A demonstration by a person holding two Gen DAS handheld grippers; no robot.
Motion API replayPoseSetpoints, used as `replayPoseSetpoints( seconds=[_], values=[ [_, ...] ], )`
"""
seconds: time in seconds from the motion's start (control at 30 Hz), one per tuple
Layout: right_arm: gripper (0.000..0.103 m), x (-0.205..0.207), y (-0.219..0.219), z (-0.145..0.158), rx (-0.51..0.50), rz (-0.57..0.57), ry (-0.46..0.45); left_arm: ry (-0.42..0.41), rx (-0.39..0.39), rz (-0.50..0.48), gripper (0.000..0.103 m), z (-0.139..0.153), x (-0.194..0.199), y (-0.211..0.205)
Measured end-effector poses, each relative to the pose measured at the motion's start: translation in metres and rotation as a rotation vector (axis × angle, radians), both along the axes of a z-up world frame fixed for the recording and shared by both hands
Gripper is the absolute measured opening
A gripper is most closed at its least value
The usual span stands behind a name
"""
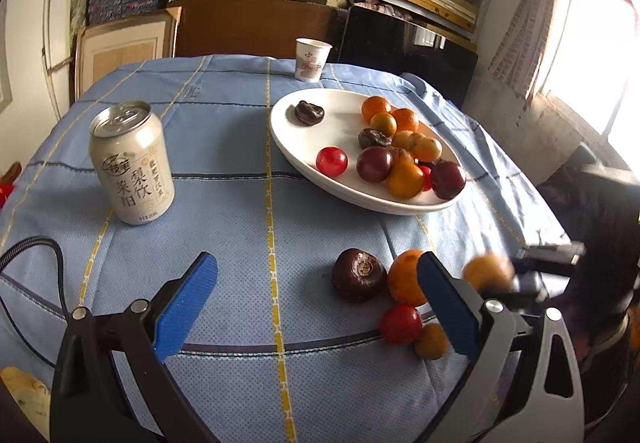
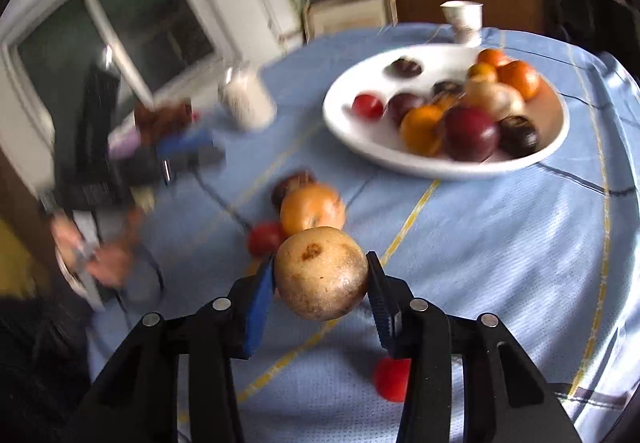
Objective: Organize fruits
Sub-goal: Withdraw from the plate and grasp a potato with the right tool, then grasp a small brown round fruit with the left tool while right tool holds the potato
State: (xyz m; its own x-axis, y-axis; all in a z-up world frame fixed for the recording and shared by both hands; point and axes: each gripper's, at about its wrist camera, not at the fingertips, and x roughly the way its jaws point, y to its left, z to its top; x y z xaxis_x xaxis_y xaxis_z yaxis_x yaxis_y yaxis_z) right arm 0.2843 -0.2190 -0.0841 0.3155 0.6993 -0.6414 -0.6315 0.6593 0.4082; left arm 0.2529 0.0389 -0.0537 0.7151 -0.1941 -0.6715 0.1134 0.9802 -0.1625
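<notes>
A white plate [image 1: 304,141] on the blue cloth holds several oranges, dark red plums, dark brown fruits and red tomatoes. In front of it on the cloth lie a dark brown fruit [image 1: 358,275], an orange [image 1: 404,277], a red tomato [image 1: 400,323] and a small orange fruit [image 1: 430,341]. My left gripper [image 1: 316,263] is open just short of them, with nothing between its blue pads. My right gripper [image 2: 320,263] is shut on a round tan fruit [image 2: 320,283], lifted off the cloth. That fruit [image 1: 488,271] shows blurred at the right of the left wrist view.
A pale drink can [image 1: 132,163] stands at the left of the table and a paper cup [image 1: 312,59] at its far edge. Another red tomato [image 2: 392,379] lies under my right gripper. Shelves of boxes stand behind the table and a window is to the right.
</notes>
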Motion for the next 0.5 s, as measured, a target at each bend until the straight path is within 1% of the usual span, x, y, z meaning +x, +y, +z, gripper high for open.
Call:
replayPoseSetpoints(
  seconds=[0.1,0.13,0.17,0.23,0.37,0.5],
  values=[
    [0.045,0.006,-0.011,0.003,0.025,-0.068,0.005,0.032,0.020,-0.044,0.075,-0.008,0.005,-0.009],
    [0.045,0.008,-0.013,0.002,0.024,-0.083,0.010,0.043,0.018,-0.054,0.071,-0.010,0.007,-0.011],
    [0.045,0.009,-0.014,0.001,0.024,-0.091,0.015,0.056,0.016,-0.064,0.070,-0.014,0.009,-0.013],
    [0.045,0.009,-0.016,0.000,0.025,-0.097,0.026,0.069,0.023,-0.095,0.059,-0.018,0.010,-0.019],
    [0.045,0.009,-0.014,0.001,0.014,-0.086,0.020,0.073,0.043,-0.159,0.059,-0.020,0.006,-0.030],
    [0.045,0.007,-0.014,0.000,0.013,-0.082,0.020,0.086,0.009,-0.259,0.059,-0.019,-0.003,-0.040]
  ],
)
